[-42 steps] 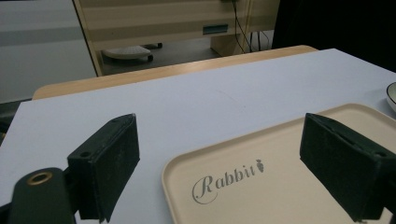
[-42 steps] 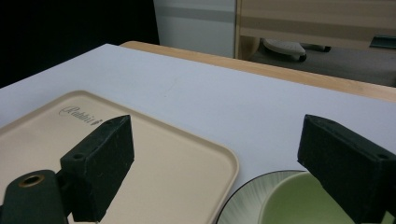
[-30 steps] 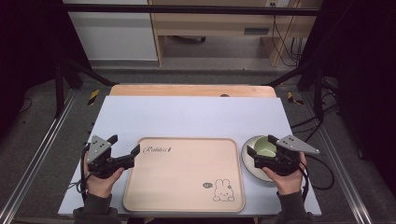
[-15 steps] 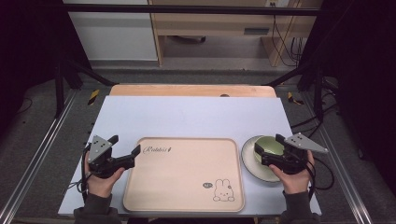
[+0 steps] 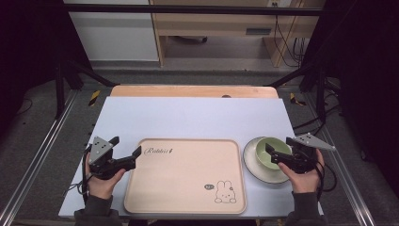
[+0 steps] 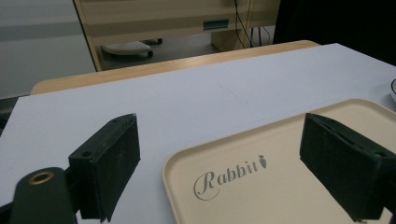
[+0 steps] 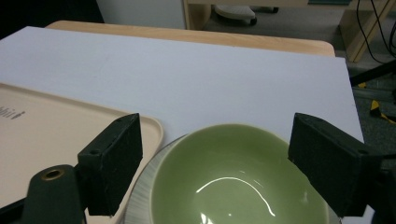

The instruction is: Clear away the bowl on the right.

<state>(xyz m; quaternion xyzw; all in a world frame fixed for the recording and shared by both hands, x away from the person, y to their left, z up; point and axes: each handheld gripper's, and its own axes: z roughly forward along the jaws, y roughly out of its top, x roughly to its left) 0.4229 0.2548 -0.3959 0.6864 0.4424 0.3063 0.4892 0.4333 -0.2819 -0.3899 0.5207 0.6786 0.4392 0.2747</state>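
A beige tray [image 5: 186, 188] with "Rabbit" lettering [image 6: 229, 175] and a rabbit drawing lies at the front middle of the table. My left gripper [image 5: 126, 147] is open at the tray's near left corner [image 6: 177, 163], one jaw over the table and one over the tray. To the right of the tray, a green bowl [image 5: 266, 155] [image 7: 233, 186] sits on a white plate [image 5: 254, 170]. My right gripper [image 5: 273, 154] [image 7: 217, 140] is open with the bowl between its jaws. The jaws have just been closing, and the pads do not press on the bowl.
A pale sheet [image 5: 188, 117] covers the wooden table [image 5: 188, 91], with bare room behind the tray. Black frame posts [image 5: 59, 84] stand at both sides. Cables [image 5: 282, 42] and a low shelf unit [image 5: 221, 28] lie beyond the far edge.
My right gripper has shifted a little to the right at the bowl, and its jaws stand slightly narrower. The left gripper and the tray have kept still.
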